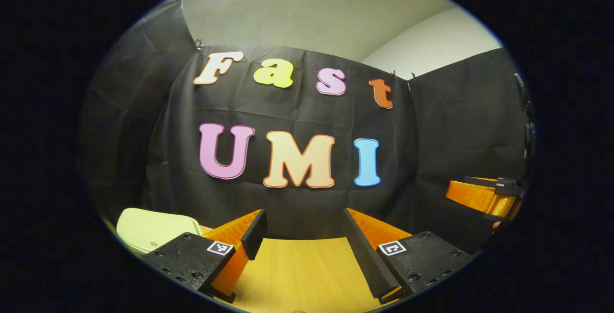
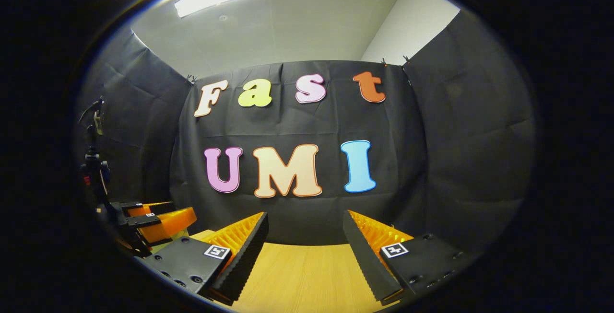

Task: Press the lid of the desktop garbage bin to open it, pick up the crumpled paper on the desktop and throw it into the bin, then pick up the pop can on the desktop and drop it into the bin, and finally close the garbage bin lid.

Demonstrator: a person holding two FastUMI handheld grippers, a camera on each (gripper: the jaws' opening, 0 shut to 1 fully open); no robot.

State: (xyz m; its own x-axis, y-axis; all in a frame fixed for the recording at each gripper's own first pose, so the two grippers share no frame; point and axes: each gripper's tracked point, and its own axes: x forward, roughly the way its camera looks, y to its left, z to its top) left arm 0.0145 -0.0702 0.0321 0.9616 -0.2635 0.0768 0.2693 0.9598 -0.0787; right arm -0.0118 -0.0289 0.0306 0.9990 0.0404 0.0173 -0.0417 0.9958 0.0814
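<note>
Above the pale wooden desktop (image 1: 297,265), both grippers hang level, jaws apart, holding nothing. The left gripper (image 1: 303,236) has the pale cream plastic bin lid (image 1: 153,229) just beside its left finger; the right gripper (image 2: 304,241) is farther from that lid. Paper and can unseen. Judged: nothing started; next, press the lid.

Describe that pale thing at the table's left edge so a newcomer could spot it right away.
Start at the wooden table in front of the black cloth wall. In the left gripper view, look past the left gripper, just left of its left finger. The pale cream object there has a smooth rounded top, the one light-coloured rounded shape on the table; possibly the bin lid.
</note>
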